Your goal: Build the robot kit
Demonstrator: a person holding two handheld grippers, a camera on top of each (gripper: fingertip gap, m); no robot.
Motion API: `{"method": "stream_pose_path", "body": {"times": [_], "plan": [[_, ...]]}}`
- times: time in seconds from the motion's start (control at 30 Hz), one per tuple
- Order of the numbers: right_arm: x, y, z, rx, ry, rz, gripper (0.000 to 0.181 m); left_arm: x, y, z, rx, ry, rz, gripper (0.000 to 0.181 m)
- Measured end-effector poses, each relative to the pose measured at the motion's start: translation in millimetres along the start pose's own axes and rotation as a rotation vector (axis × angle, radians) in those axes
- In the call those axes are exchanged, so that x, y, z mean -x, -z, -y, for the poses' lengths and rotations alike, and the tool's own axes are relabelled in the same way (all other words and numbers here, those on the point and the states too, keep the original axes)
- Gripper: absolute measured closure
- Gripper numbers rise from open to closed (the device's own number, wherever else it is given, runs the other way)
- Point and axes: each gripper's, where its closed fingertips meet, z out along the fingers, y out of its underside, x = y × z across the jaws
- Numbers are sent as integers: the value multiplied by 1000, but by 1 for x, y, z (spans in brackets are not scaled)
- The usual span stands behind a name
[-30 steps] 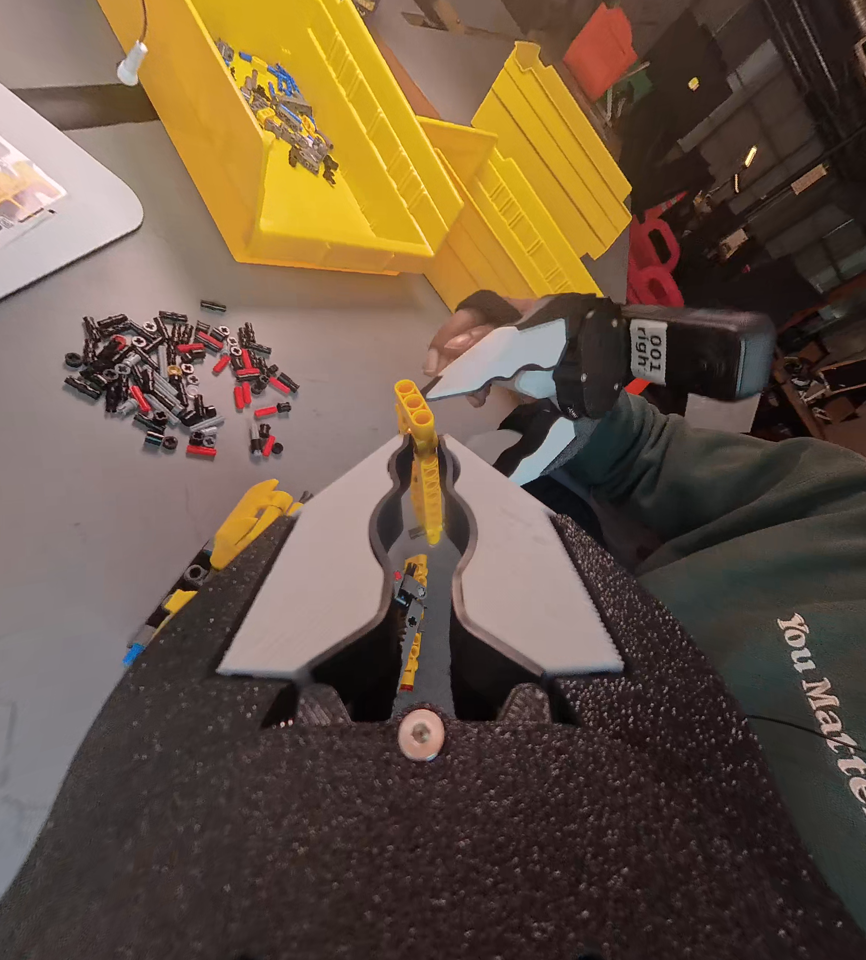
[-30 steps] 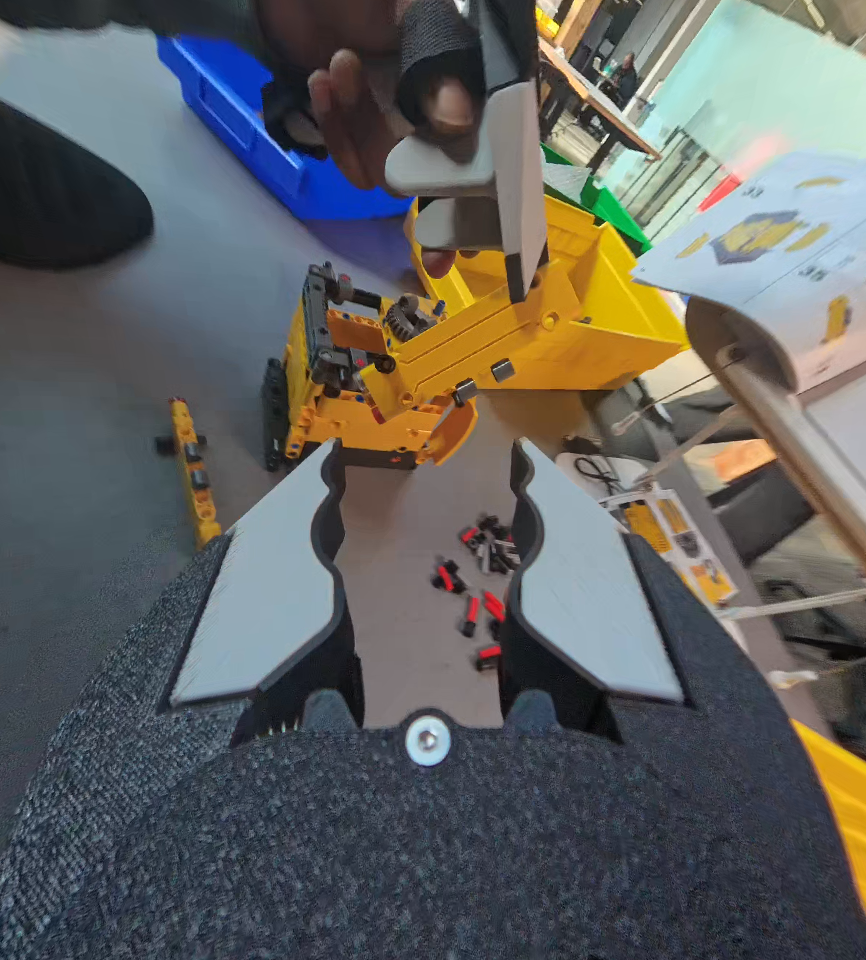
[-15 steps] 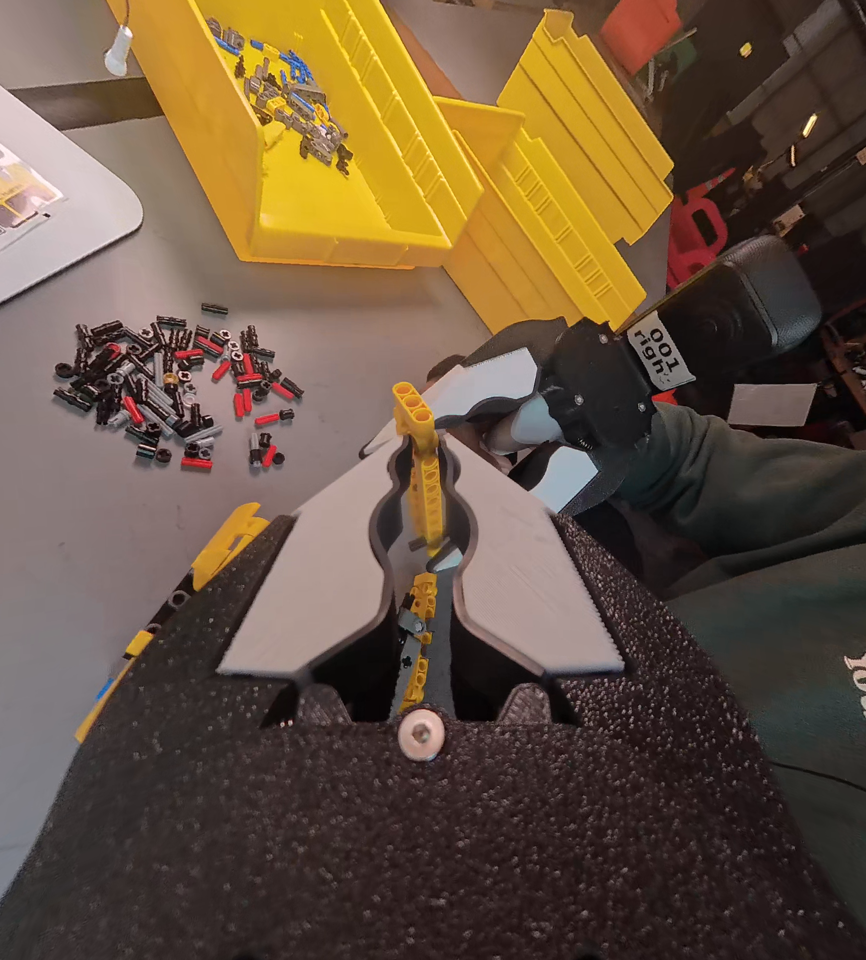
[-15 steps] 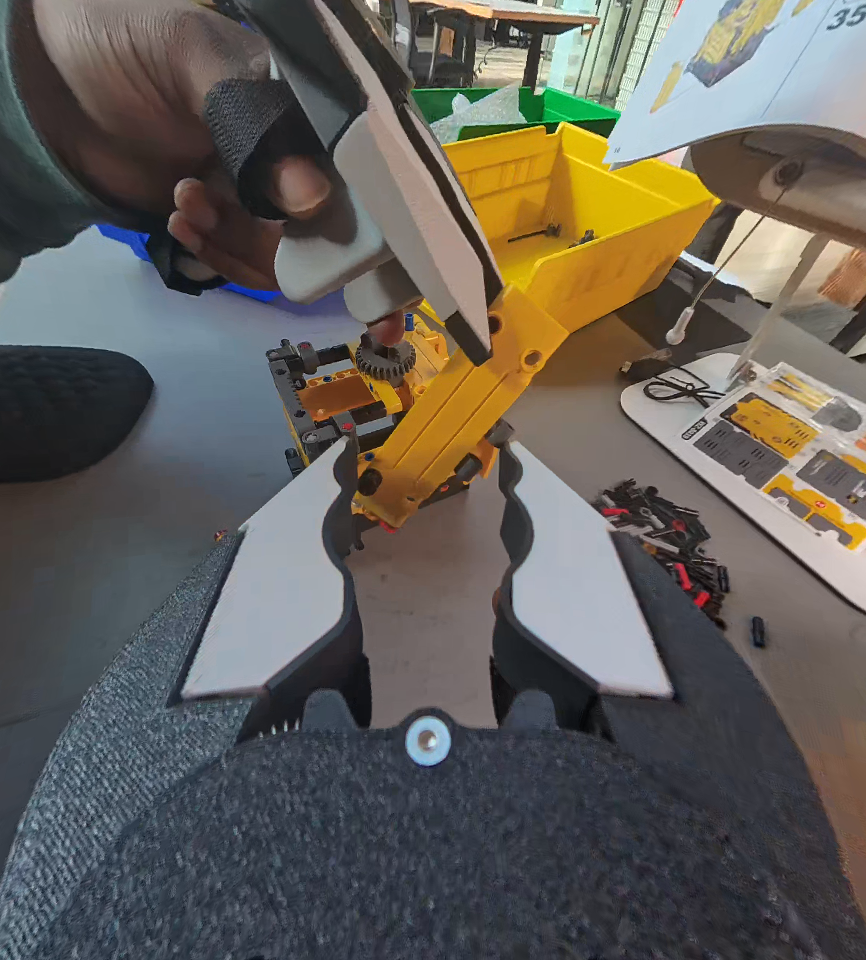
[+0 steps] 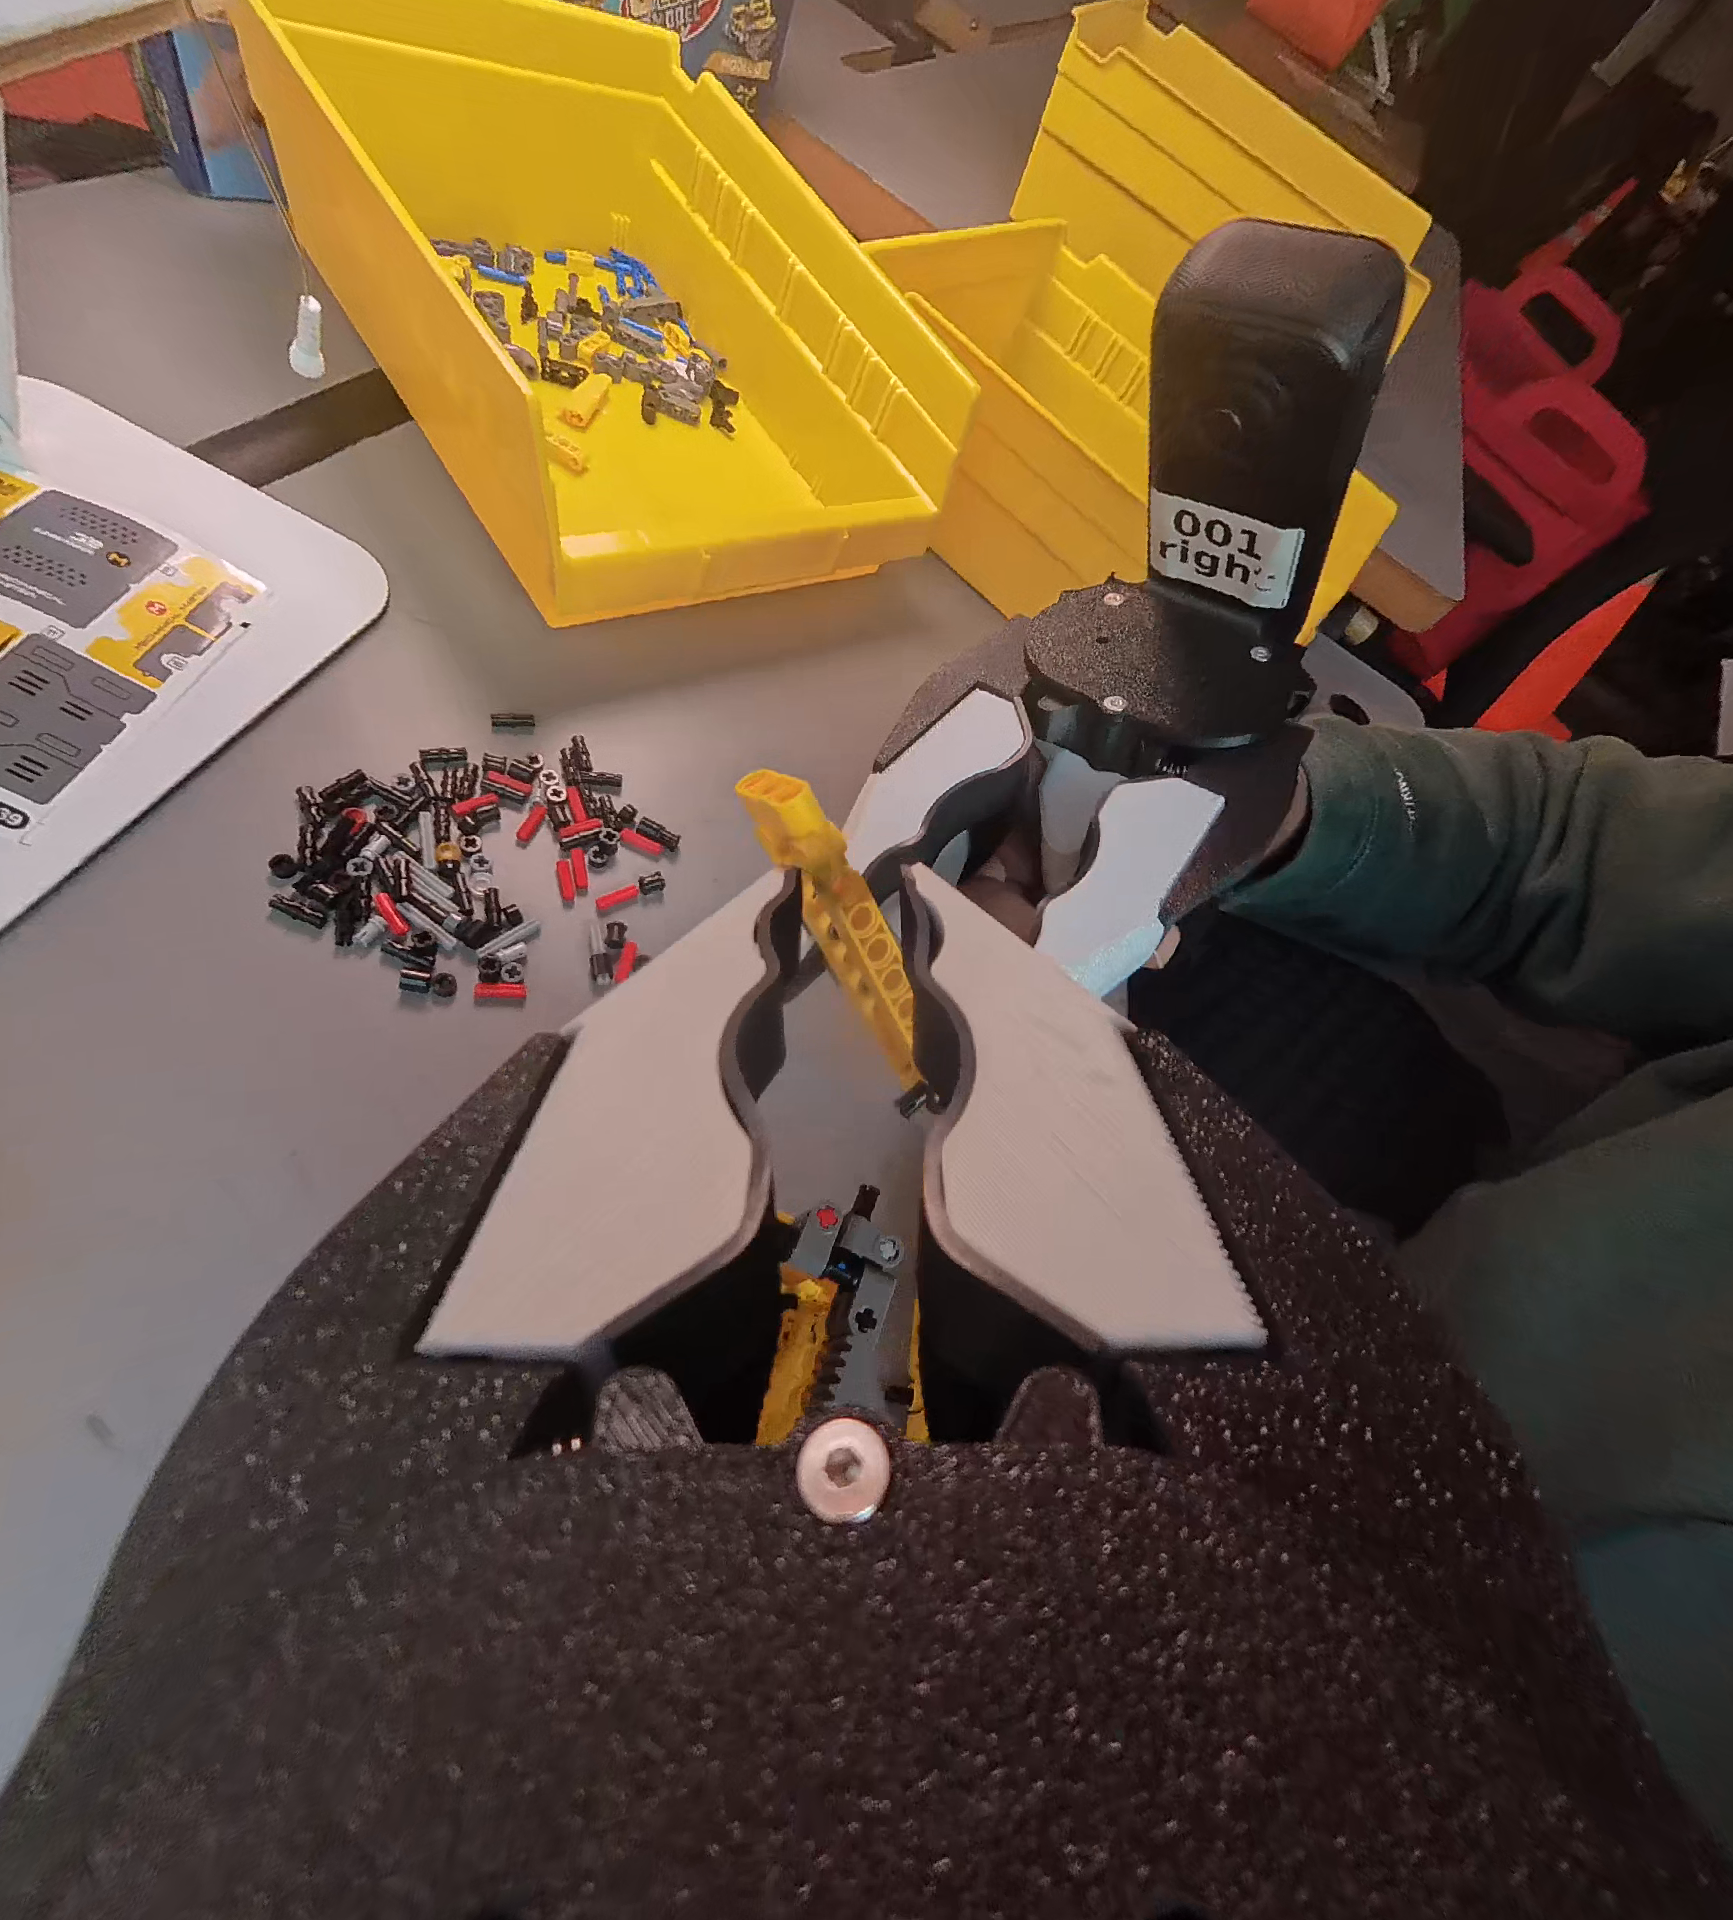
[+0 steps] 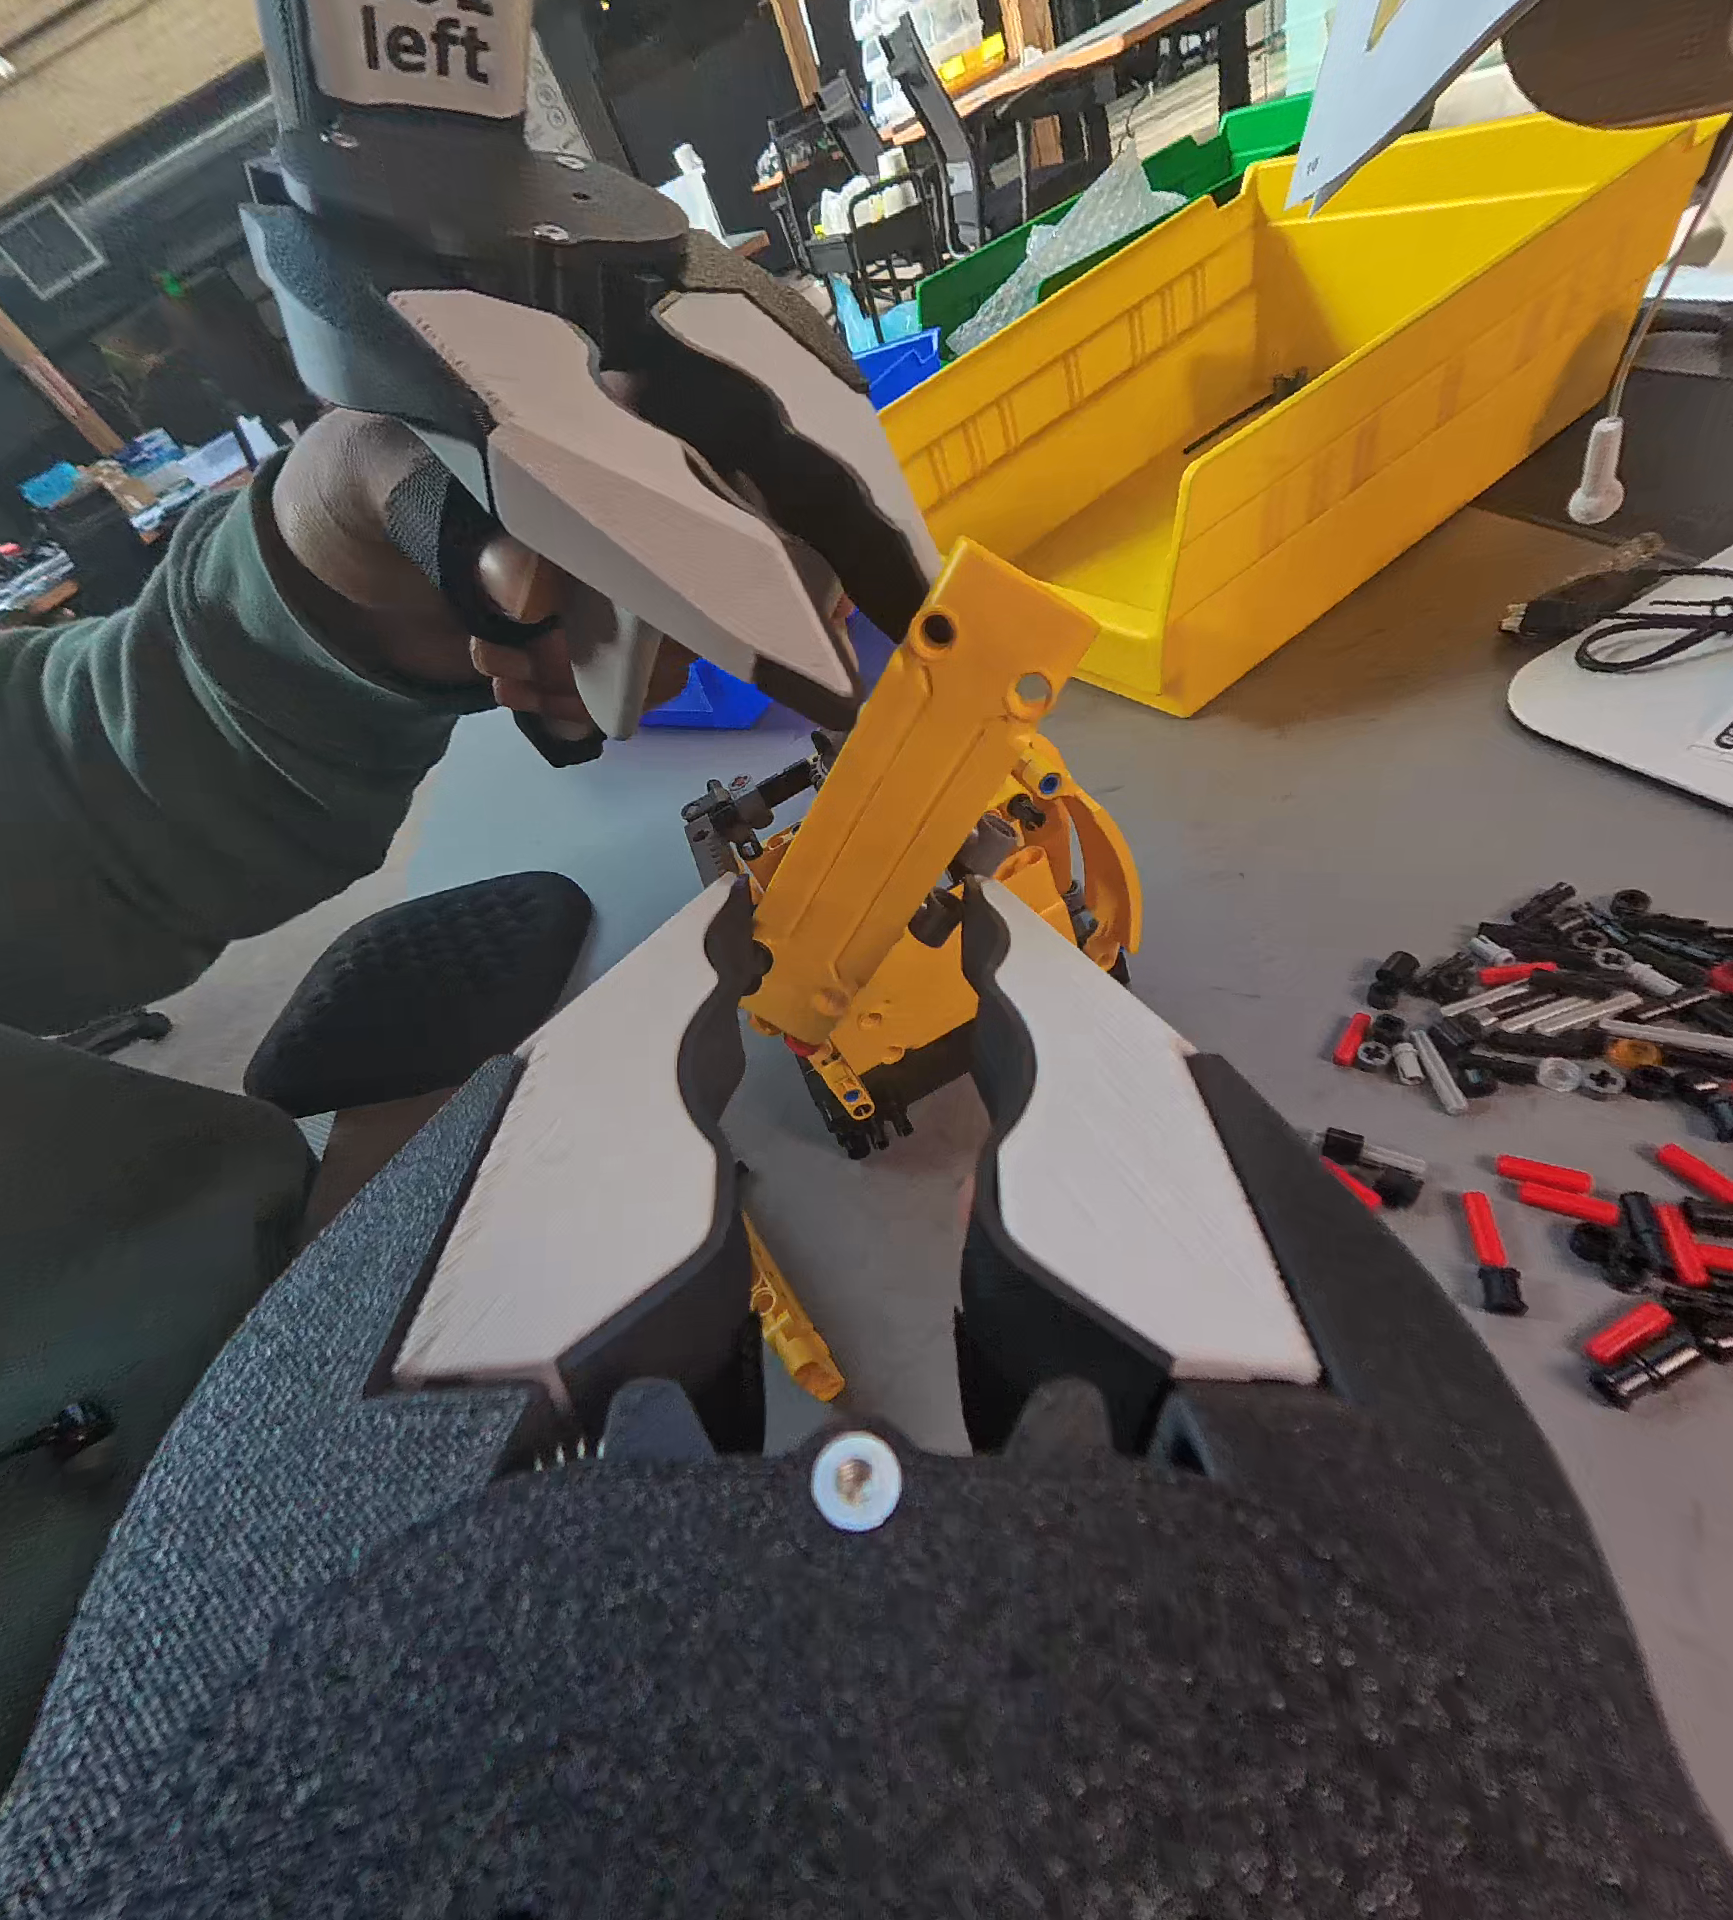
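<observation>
My left gripper [image 5: 846, 883] is shut on the top end of a long yellow arm [image 5: 857, 935] of a yellow brick-built vehicle model [image 6: 945, 997] that stands on the grey table. In the right wrist view the left gripper [image 6: 888, 644] pinches the arm [image 6: 914, 810] from above, and the arm stands tilted. My right gripper [image 6: 857, 914] is open, with its fingertips on either side of the arm's lower end, the left one close against it. It also shows in the left wrist view [image 5: 997, 894], just past my left fingertips. Part of the model [image 5: 831, 1309] shows between my left fingers.
A pile of small black, red and grey pins [image 5: 467, 852] lies on the table [image 6: 1620, 1091]. A yellow bin [image 5: 633, 343] holds small parts; more yellow bins [image 5: 1101, 364] stand beside it. A white board with a sticker sheet [image 5: 114, 623] lies left. A loose yellow beam [image 6: 789, 1320] lies below my right gripper. Across from one pair of fingers to the other is roughly 4 cm.
My right gripper has swung round and moved in until its open fingers flank the arm's lower end. My left gripper has kept its hold, and the arm now stands steeper.
</observation>
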Motion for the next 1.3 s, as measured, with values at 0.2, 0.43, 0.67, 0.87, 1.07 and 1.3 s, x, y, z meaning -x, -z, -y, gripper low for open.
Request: {"method": "stream_pose_path", "body": {"times": [0.2, 0.43, 0.67, 0.87, 1.07, 1.3], "plan": [[-7, 6, 5, -40, -118, 53, 142, -14, 29, -10, -23, -175, 29, 154], [-15, 9, 8, -66, -187, 64, 141, 6, 36, -91, 362, -639, 255, 142], [-16, 15, 8, -63, -170, 48, 141, 15, 25, -109, 565, -847, 168, 167], [-23, 24, 12, -74, -169, 43, 142, 8, 32, -115, 679, -1057, -90, 172], [-29, 25, 9, -76, -192, 48, 141, 50, 57, -108, 786, -1091, -2, 162], [-27, 24, 9, -86, -226, 82, 141, 36, 73, -85, 404, -804, 50, 155]]}}
